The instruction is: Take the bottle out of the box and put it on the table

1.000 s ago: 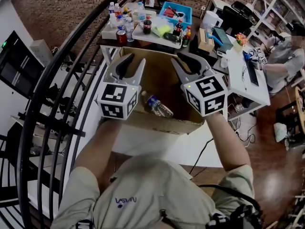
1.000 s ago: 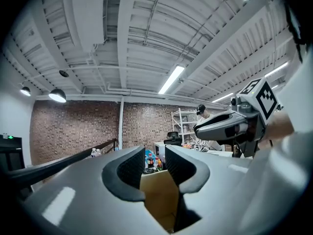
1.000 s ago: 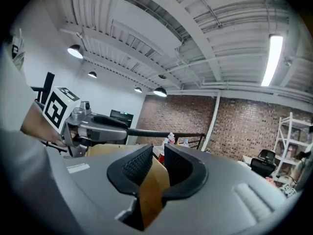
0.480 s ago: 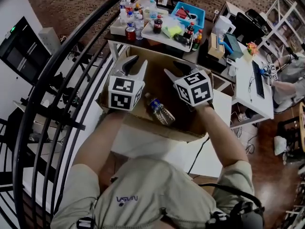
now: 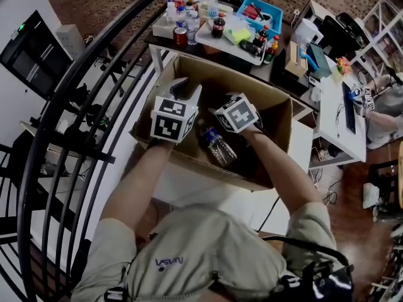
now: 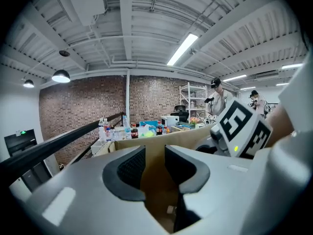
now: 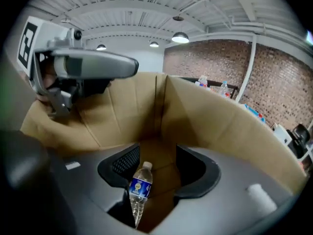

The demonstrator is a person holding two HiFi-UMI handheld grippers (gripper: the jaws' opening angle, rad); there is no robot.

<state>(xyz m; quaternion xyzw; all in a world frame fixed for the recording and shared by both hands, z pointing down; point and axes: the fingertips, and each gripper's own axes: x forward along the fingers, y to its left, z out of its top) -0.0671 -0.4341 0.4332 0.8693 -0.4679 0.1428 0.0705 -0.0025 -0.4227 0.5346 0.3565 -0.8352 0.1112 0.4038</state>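
Note:
A clear plastic bottle (image 5: 218, 146) with a blue label and white cap lies on its side on the floor of the open cardboard box (image 5: 189, 162). My right gripper (image 7: 156, 164) points steeply down into the box, just above the bottle (image 7: 139, 187). Its jaws have just been opening; the bottle shows in the gap between them, nearer the left pad, and neither pad presses on it. My left gripper (image 5: 181, 88) hovers over the box's left side, its jaws a little apart with only cardboard (image 6: 161, 141) showing between them.
Behind the box stands a table (image 5: 165, 36) with bottles, cans, a tray (image 5: 217, 38) and a blue bin (image 5: 261, 10). A black railing (image 5: 75, 106) curves along the left. The box rests on a white table (image 5: 189, 190). White desks (image 5: 334, 115) are at the right.
Both grippers have sunk toward the box. The right one has tipped downward and moved left, into the box above the bottle. The left one has come down over the box's left side.

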